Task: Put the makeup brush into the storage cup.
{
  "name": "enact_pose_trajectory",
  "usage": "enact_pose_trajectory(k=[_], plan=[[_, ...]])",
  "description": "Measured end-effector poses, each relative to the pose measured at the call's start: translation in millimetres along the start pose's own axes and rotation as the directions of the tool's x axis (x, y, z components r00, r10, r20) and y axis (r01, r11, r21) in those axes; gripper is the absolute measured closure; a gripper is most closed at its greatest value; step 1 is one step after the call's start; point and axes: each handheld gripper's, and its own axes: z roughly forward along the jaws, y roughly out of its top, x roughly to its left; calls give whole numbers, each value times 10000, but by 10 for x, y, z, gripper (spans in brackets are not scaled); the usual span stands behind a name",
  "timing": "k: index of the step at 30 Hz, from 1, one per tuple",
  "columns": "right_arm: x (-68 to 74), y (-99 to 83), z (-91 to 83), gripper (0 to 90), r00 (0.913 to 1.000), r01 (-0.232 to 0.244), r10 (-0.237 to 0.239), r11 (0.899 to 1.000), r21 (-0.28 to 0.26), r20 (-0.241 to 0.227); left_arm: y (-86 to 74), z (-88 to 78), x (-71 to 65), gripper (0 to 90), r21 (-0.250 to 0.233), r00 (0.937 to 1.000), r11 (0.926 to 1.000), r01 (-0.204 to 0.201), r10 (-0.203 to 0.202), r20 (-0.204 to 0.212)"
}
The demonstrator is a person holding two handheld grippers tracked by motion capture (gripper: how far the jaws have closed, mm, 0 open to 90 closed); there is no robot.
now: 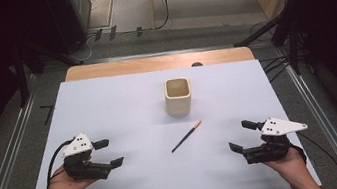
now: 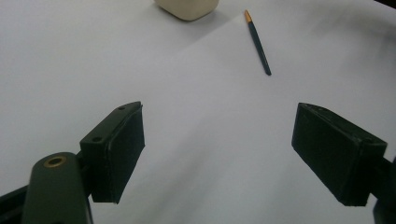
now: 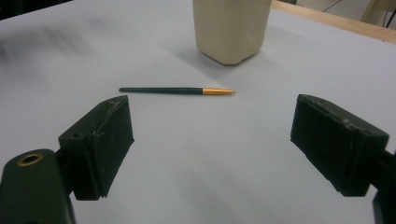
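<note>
On the white table top [image 1: 106, 98] nothing has really kicked off yet, as far as I can tell from where I'm standing. Over at the left, the left gripper [image 1: 112, 152] sits low near the person's edge of the table, jaws spread wide with nothing between them. Its own camera shows the same thing: two black pads [image 2: 119, 151] far apart over bare white surface.

Moving toward the middle, the pen [image 1: 186, 137] is lying flat on the table, dark body with an orange-gold tip, angled so the tip points up toward the cup [image 1: 178, 95]. That cup is a cream-coloured squarish one, standing upright a little farther back, near the pen but not touching it. From above it looks empty inside.

Then at the right, the right gripper [image 1: 242, 136] mirrors the other one, also gaping, holding nothing, well apart from the pen. In the right gripper view the pen [image 3: 176, 90] lies crosswise ahead of the jaws with the cup [image 3: 231, 29] behind it.

So my guess: the pen is meant to go in the cup, and every bit of that is left to do. No reach, no pickup, no drop.
</note>
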Motion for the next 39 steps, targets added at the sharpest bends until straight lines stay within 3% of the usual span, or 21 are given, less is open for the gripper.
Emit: enact_pose_trajectory(k=[8, 14, 16, 22, 29, 39], plan=[[0, -3, -6, 139, 9999, -82, 81, 9999, -114, -128, 2, 12, 0, 178, 9, 10000, 10000, 42, -42, 3], [-8, 6, -26, 139, 10000, -48, 51, 9993, -376, 68, -1, 12, 3, 178, 48, 10000, 10000, 73, -73, 12], [-25, 6, -36, 139, 9995, -266, 271, 9991, -315, 163, -1, 12, 5, 178, 72, 10000, 10000, 62, -62, 11], [-37, 7, -23, 142, 9988, -297, 302, 9995, -142, 375, -4, 17, 8, 178, 87, 9999, 9999, 102, -102, -10], [-62, 47, -19, 145, 9978, -397, 413, 9987, -314, 520, -4, 24, 13, 178, 113, 9999, 9999, 103, -103, -5], [-25, 113, 89, 148, 9989, 66, -59, 9999, -139, 474, -7, 25, 16, 178, 103, 9999, 9999, 130, -130, 7]])
